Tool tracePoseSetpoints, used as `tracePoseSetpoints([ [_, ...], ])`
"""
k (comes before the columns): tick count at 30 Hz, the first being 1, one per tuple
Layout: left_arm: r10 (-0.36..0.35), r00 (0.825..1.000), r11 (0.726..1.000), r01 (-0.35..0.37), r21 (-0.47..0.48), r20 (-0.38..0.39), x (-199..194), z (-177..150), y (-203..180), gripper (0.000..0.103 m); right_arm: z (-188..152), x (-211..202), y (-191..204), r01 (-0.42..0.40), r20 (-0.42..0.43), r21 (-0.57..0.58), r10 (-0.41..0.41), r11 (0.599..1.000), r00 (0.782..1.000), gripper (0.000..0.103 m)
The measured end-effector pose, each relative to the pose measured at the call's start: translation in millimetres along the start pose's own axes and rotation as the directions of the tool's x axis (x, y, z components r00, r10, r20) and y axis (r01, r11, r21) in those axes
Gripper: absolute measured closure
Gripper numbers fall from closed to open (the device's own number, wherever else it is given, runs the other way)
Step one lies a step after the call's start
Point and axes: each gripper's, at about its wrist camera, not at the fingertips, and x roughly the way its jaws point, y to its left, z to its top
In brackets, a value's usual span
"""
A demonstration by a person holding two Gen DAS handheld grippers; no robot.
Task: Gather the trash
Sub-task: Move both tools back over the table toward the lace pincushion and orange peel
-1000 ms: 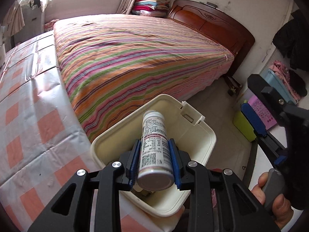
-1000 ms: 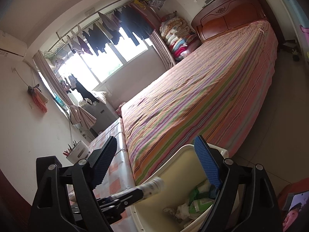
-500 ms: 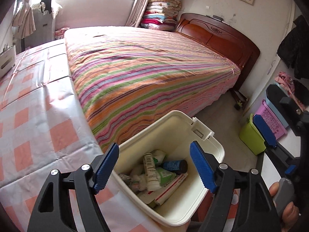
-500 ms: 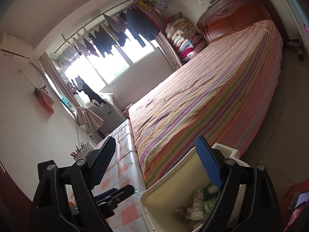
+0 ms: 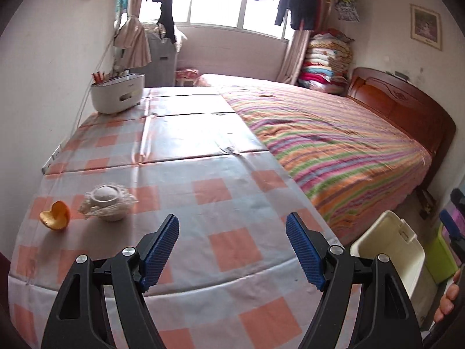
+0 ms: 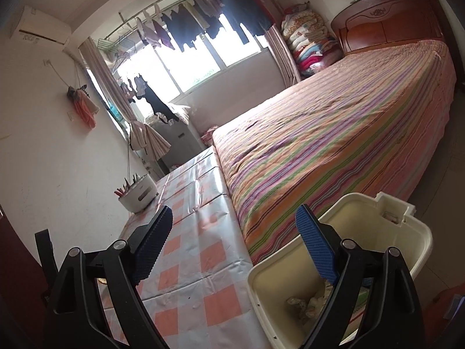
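Observation:
My left gripper [image 5: 232, 221] is open with nothing between its blue pads, and it hangs over the pink-and-white checked tablecloth [image 5: 203, 151]. A piece of orange peel [image 5: 55, 215] and a crumpled white paper cup [image 5: 107, 206] lie on the cloth, ahead and to its left. The cream trash bin [image 5: 386, 250] stands off the table's right edge. In the right wrist view my right gripper [image 6: 234, 212] is open and empty above the gap between table and bin [image 6: 343, 221]. Crumpled wrappers [image 6: 305, 305] lie in the bottom of the bin.
A white holder with pens [image 5: 116, 93] stands at the table's far left corner by the wall. The striped bed [image 5: 334, 145] runs along the table's right side. A green box [image 5: 438, 258] sits on the floor past the bin. A hand [image 5: 449, 299] shows at the right edge.
My left gripper opened and the white bottle dropped into the bin. It then swung left from over the bin to over the table. The right gripper shifted a little to the left.

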Motion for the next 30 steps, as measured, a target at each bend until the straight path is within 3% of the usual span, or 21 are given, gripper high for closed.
tracePoseSetpoints([
  [7, 0.082, 0.996, 0.994, -0.079, -0.071, 0.043, -16, 6, 60, 0.029, -22, 31, 35, -0.044, -0.096, -0.042, 0.039, 0.998, 0.995, 0.018],
  [18, 0.161, 0.987, 0.963, -0.152, -0.222, 0.024, -28, 3, 139, 0.029, -50, 60, 93, -0.149, -0.236, -0.146, 0.111, 0.978, 0.965, 0.018],
  [22, 0.197, 0.98, 0.944, -0.183, -0.274, 0.026, -34, 2, 164, 0.029, -61, 80, 122, -0.209, -0.308, -0.191, 0.143, 0.959, 0.941, 0.015],
  [26, 0.208, 0.978, 0.913, -0.192, -0.359, 0.005, -34, 1, 193, 0.029, -66, 103, 172, -0.316, -0.376, -0.267, 0.204, 0.911, 0.904, 0.015],
  [30, 0.205, 0.978, 0.884, -0.199, -0.422, -0.032, -33, -1, 218, 0.029, -78, 130, 226, -0.424, -0.439, -0.363, 0.249, 0.83, 0.863, 0.015],
])
